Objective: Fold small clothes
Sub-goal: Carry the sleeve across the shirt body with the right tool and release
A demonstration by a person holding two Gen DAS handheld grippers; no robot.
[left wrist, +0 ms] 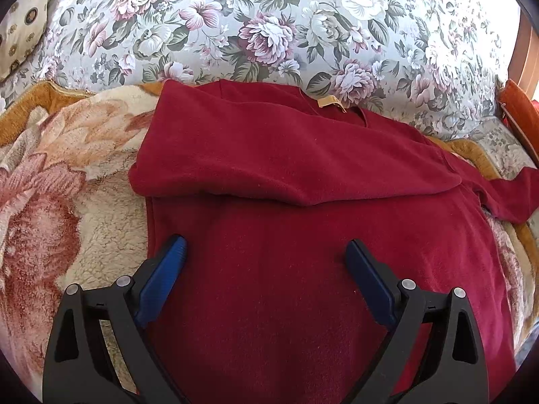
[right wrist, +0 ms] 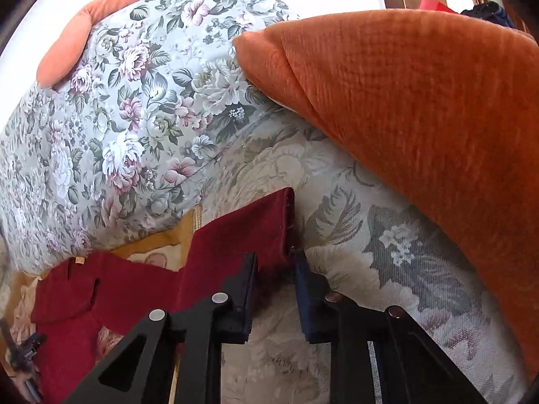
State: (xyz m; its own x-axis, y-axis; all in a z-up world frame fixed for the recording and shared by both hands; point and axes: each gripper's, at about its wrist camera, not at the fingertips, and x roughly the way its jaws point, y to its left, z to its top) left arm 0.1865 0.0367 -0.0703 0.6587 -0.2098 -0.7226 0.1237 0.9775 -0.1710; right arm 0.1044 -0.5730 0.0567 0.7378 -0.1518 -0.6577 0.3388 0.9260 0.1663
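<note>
Lying between right gripper point(right wrist: 274, 266) fingers, sleeve cuff point(right wrist: 256, 225)

The left hand-held gripper point(left wrist: 266, 252) has 2 matte black arms with triangular cut-outs, 2 silver round rivets on each, and ribbed blue pads point(left wrist: 168, 269). The right hand-held gripper point(right wrist: 274, 262) has the same black arms and silver rivets; its pads look darker.
</note>
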